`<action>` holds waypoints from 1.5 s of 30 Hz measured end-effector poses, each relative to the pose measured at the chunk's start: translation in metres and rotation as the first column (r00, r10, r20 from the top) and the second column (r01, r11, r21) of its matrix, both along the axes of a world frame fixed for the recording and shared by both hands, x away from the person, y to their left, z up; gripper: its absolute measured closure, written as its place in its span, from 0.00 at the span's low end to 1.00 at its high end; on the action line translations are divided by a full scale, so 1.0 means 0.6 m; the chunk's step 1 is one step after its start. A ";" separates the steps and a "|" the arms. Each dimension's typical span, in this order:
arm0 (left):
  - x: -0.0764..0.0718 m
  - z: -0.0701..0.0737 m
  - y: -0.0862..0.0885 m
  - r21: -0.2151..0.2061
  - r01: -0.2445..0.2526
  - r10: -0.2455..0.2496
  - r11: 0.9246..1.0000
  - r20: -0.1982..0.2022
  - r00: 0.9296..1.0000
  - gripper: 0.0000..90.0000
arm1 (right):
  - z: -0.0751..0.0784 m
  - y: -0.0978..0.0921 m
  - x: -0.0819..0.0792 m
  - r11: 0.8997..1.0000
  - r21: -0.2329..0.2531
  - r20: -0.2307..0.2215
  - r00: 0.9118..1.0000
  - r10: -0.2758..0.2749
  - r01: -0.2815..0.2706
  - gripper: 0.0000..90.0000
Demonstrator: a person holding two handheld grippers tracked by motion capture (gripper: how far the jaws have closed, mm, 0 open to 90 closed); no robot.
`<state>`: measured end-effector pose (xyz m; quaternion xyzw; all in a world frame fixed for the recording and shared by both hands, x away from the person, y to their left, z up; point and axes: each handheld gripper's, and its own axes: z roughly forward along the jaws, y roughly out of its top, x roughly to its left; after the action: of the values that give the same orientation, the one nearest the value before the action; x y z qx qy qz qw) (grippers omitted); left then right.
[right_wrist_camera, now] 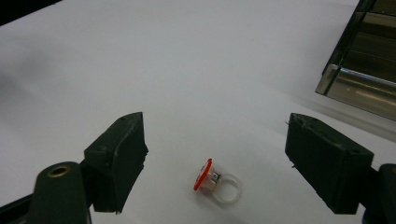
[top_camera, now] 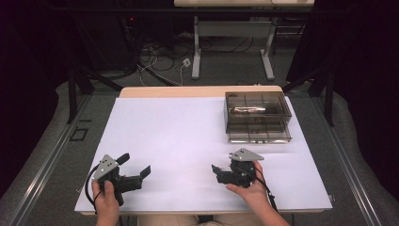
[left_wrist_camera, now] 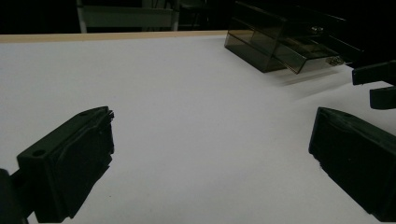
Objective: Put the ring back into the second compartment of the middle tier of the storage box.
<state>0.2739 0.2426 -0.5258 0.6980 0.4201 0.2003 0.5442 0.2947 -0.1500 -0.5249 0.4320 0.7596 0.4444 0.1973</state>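
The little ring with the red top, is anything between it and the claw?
No. In the right gripper view the small clear plastic ring with the red top lies on the bare white table, between the open jaws of the right claw. Nothing visible blocks it.

A smoky drawer box (top_camera: pixel 257 117) (lower drawer ajar) sits on the white table (top_camera: pixel 179 136).
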 end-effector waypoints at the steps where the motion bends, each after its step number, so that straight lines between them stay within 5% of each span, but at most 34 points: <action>1: 0.000 0.000 0.000 0.000 0.000 0.000 1.000 0.000 1.000 0.00 | 0.000 0.000 0.000 1.000 0.000 0.000 1.000 0.000 0.000 0.22; 13: 0.000 -0.001 0.002 -0.005 0.002 -0.002 1.000 -0.006 1.000 0.00 | -0.030 0.019 -0.001 1.000 -0.004 -0.040 0.999 0.007 -0.007 0.36; 17: 0.000 -0.002 0.002 -0.009 0.000 0.000 1.000 -0.009 1.000 0.00 | -0.044 0.016 0.000 1.000 0.006 -0.089 0.996 0.001 -0.001 0.38; 45: 0.001 -0.003 0.003 -0.007 0.000 0.000 1.000 -0.015 1.000 0.00 | -0.071 0.020 0.004 0.999 -0.027 -0.140 0.990 -0.033 0.029 0.50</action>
<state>0.2745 0.2445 -0.5276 0.6977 0.4247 0.1936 0.5436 0.2973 -0.1377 -0.5674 0.4715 0.7703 0.4001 0.1557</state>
